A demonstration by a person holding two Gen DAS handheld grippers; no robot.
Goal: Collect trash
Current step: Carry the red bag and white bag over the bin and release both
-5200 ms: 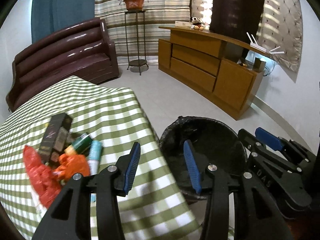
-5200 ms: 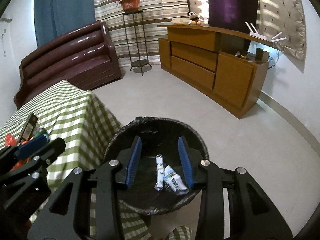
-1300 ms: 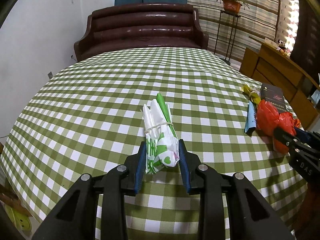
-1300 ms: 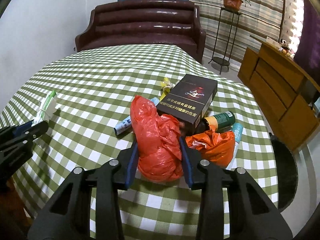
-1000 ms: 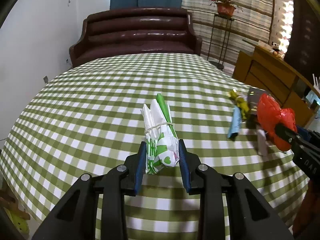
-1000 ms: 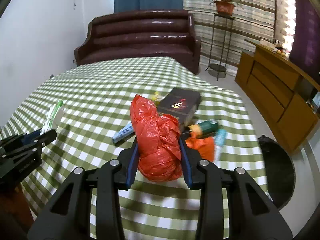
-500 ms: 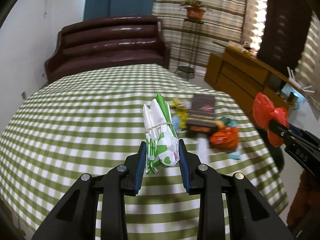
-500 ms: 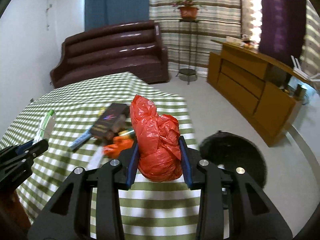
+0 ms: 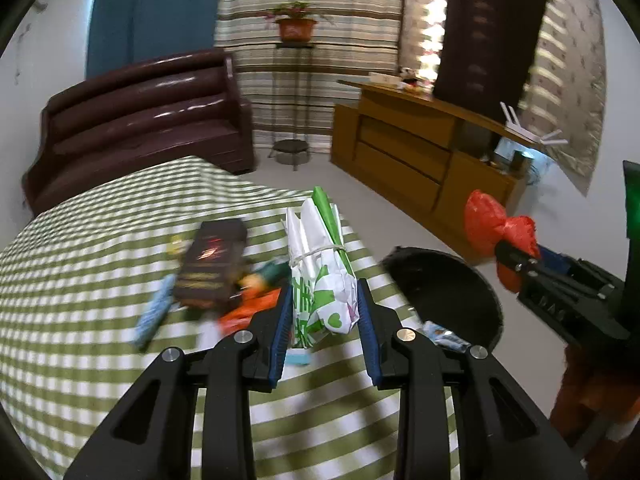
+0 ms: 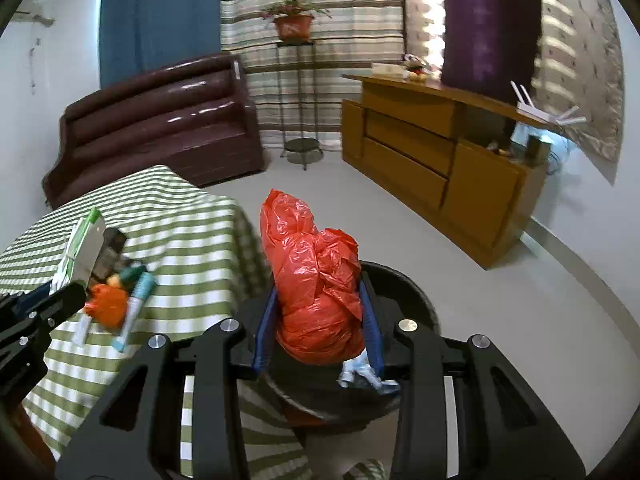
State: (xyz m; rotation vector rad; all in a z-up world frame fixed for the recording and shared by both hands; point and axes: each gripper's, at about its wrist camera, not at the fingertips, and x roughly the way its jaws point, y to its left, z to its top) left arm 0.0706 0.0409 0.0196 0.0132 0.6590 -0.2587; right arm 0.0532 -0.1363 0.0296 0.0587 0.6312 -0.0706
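1. Carrying two loads at once: left tool point(image 9: 325, 322) is clamped on a folded white-and-green paper bundle point(image 9: 322, 276) tied with a rubber band; right tool point(image 10: 318, 322) is clamped on a crumpled red plastic bag point(image 10: 316, 280).
2. Red bag sits over the near rim of the black-lined trash bin point(image 10: 416, 296) on the floor, beside the checked surface point(image 10: 188, 240). Paper bundle hangs over the surface's edge, bin just to its right.
3. Risk: left load lets go early. Bundle is over cloth, not bin, so it would land back on the surface or slide off to the floor.
4. Risk: red bag is bulky and springy, held near its lower part. Dropped off-centre, it could catch the rim and tip out.
5. Risk: both tools converge on one bin mouth; they could knock each other.
6. Risk: left tool passes low over the leftover pile: dark box point(image 9: 210, 266), orange wrapper point(image 10: 105, 305), tubes. A graze could sweep some off.
7. Job looks far from done; wrappers point(image 10: 366, 374) already lie in the bin, pile remains.
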